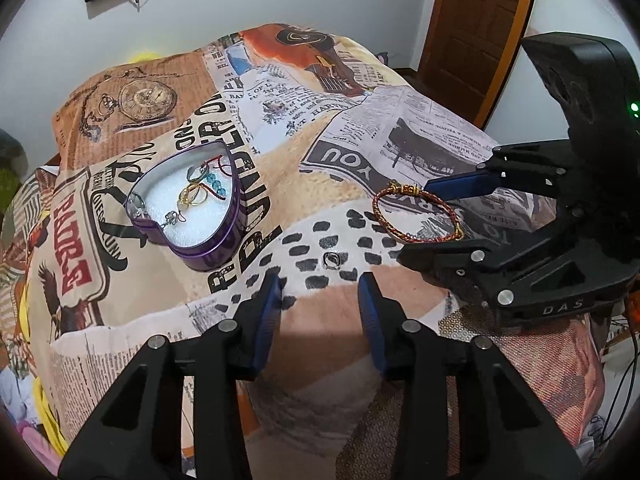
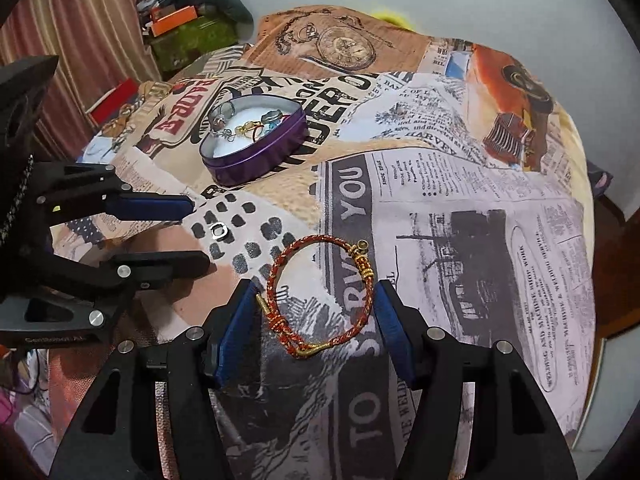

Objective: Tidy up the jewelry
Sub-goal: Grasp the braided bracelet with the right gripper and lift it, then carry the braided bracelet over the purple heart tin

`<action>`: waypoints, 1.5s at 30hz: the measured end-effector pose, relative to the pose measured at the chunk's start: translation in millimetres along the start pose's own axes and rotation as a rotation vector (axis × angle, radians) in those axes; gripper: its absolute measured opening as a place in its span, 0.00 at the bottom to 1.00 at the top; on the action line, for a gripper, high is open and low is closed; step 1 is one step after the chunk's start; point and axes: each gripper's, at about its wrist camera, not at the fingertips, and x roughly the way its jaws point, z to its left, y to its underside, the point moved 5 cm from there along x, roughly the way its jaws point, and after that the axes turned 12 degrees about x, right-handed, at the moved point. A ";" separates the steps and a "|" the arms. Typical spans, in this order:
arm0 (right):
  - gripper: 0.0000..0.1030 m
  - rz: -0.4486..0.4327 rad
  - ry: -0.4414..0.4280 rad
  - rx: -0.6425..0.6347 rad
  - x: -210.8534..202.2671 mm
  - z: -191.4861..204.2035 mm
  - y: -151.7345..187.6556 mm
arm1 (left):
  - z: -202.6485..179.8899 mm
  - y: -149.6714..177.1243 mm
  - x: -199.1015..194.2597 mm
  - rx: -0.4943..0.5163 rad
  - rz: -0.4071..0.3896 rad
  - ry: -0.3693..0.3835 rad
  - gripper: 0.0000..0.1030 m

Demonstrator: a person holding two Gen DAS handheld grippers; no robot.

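A red and gold braided bracelet [image 2: 320, 296] lies on the newspaper-print cloth between the fingers of my right gripper [image 2: 316, 288], which is open; its blue pads stand close on either side of the loop. A small silver ring [image 1: 331, 260] lies on the cloth just ahead of my open left gripper [image 1: 320, 280], outside its fingertips. In the right wrist view, the left gripper [image 2: 200, 234] stands beside the ring [image 2: 219, 230]. A purple heart-shaped tin [image 1: 216, 248] further back holds several rings and beads on white foam. The left wrist view shows the right gripper [image 1: 414, 222] around the bracelet [image 1: 416, 216].
The printed cloth [image 2: 460, 184] covers a raised, rounded surface that drops away at the near and right edges. A wooden door [image 1: 476, 16] stands behind on the right. A striped curtain [image 2: 80, 32] and stacked boxes [image 2: 188, 32] sit at the far left.
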 end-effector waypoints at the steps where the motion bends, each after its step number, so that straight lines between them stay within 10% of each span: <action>1: 0.55 -0.003 -0.005 0.007 0.8 -2.6 -0.6 | 0.9 -0.6 0.7 -0.001 0.001 -0.001 0.33; 18: 0.09 -0.057 -0.003 -0.008 4.1 5.5 -3.3 | -5.2 -8.5 -4.9 0.061 -0.035 -0.029 0.19; 45: 0.07 -0.111 0.010 0.079 -16.8 -5.3 -13.1 | 2.7 -15.4 -10.4 0.002 -0.055 -0.042 0.08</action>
